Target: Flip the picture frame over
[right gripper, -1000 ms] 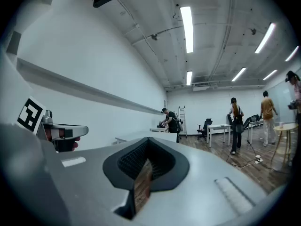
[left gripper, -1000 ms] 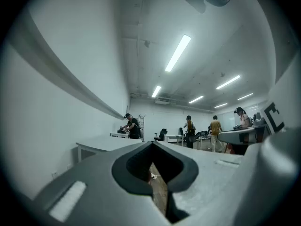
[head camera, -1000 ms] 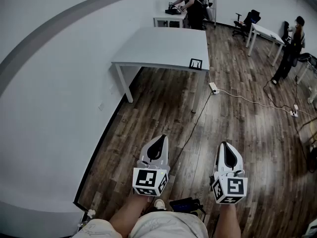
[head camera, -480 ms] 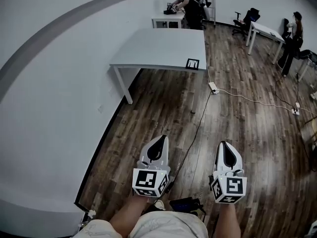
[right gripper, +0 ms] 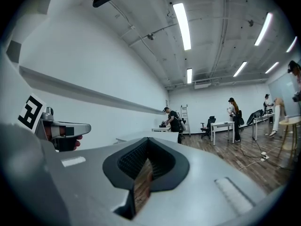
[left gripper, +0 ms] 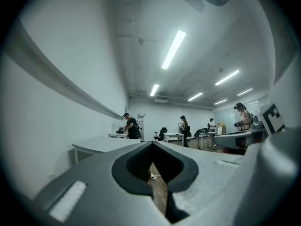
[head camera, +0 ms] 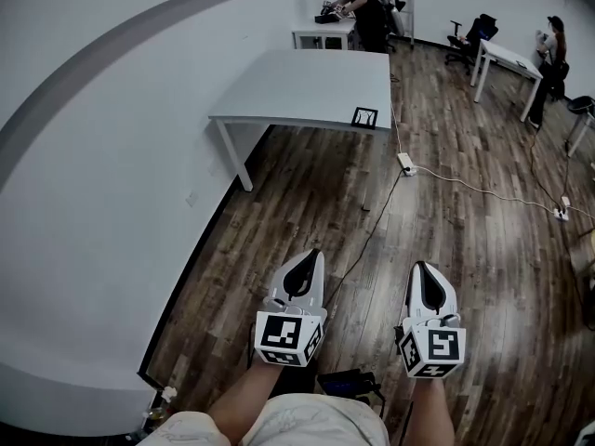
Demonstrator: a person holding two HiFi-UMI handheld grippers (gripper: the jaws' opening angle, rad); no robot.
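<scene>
Both tongs pinched together, empty.
I see left gripper [head camera: 313, 254] and right gripper [head camera: 418, 267] over floor [head camera: 465, 240] (picture frame [head camera: 364, 117] on table [head camera: 297, 86], well apart).

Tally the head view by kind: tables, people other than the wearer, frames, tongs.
Tables: 3
Other people: 2
Frame: 1
Tongs: 2
Total: 8
</scene>
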